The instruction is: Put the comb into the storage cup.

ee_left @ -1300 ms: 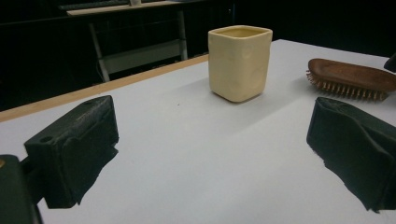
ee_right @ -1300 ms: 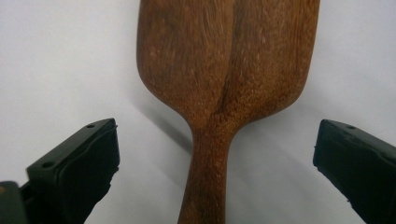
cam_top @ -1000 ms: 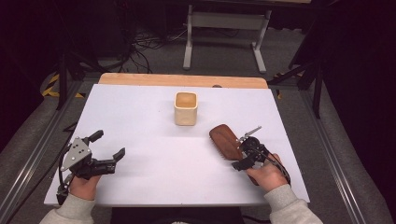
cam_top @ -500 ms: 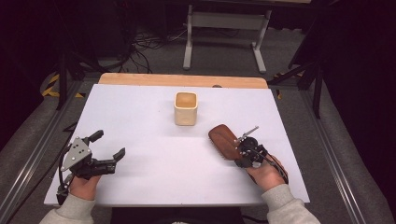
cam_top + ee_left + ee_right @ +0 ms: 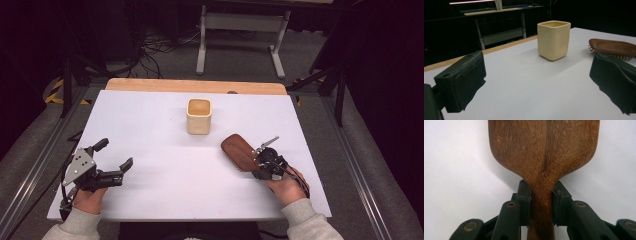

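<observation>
At the near edge of the table (image 5: 150, 115), the left gripper (image 5: 116, 161) rested low with its jaws wide and nothing between them; in its own view they stood far apart, framing the cup (image 5: 553, 40) ahead. It looked idle, with no part in the work yet.

To the near right, the right gripper (image 5: 260, 159) had its jaws pressed on the narrow neck of the wooden brush (image 5: 240, 150), one pad on each side, as the right gripper view showed clearly (image 5: 541, 202). So the grasp seemed made. The brush lay bristles down, its head pointing away from the hand toward the middle of the table; whether it was lifted clear of the surface could not be told.

Farther off, the cup (image 5: 199, 116) stood upright, apart from the brush, and looked empty. If the brush was meant for the cup, then lifting, carrying and setting it in were all left to do.
</observation>
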Demonstrator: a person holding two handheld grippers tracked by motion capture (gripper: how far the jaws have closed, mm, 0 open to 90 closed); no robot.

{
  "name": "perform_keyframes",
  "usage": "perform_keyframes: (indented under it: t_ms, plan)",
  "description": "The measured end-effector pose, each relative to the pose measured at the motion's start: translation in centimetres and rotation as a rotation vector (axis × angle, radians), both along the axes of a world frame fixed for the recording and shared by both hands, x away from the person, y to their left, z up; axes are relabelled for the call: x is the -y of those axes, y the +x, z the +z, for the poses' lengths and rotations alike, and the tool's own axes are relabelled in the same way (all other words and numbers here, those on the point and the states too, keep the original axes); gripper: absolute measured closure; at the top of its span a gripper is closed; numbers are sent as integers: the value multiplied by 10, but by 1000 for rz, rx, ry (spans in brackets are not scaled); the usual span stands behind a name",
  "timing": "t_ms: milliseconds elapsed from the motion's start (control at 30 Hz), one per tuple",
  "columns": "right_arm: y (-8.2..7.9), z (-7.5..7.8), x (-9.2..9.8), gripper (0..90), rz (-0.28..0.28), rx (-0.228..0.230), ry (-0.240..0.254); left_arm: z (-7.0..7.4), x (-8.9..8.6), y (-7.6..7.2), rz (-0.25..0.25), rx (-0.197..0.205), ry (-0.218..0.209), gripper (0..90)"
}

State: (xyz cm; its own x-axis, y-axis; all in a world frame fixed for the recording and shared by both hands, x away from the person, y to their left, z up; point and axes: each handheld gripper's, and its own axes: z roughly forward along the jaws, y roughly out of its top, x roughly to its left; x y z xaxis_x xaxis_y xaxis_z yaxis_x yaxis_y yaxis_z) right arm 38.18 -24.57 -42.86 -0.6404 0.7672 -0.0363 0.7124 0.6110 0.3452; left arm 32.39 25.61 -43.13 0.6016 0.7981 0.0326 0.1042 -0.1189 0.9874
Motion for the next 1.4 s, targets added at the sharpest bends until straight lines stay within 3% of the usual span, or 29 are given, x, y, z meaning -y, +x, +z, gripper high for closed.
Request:
perform_keyframes:
  t_ms: [167,233,333,467,600,767,833,933,1100,1400]
  plan:
    - [-2,1,2,728,11,15,9,-1,1,0,-7,-15,-6,6]
    - [-3,2,2,727,16,23,8,-1,1,1,-24,-46,-14,4]
    - [-4,2,2,728,22,29,11,0,1,1,-40,-60,-2,4]
    - [-6,7,2,727,27,50,18,1,-1,0,-48,-55,-33,2]
    - [-8,13,2,728,38,67,29,1,-2,0,-28,-58,-20,2]
    - [-11,24,-1,727,60,111,48,2,-3,-1,-39,-59,-5,3]
    - [-11,28,-2,727,66,127,59,2,-3,-1,-80,-66,10,13]
    - [-13,34,-4,727,79,156,64,2,-3,-2,-98,-61,32,31]
    - [-18,44,-7,727,106,219,102,1,-1,-3,-111,-56,36,45]
    - [-22,55,-15,726,133,291,156,1,-3,-2,-135,-65,18,77]
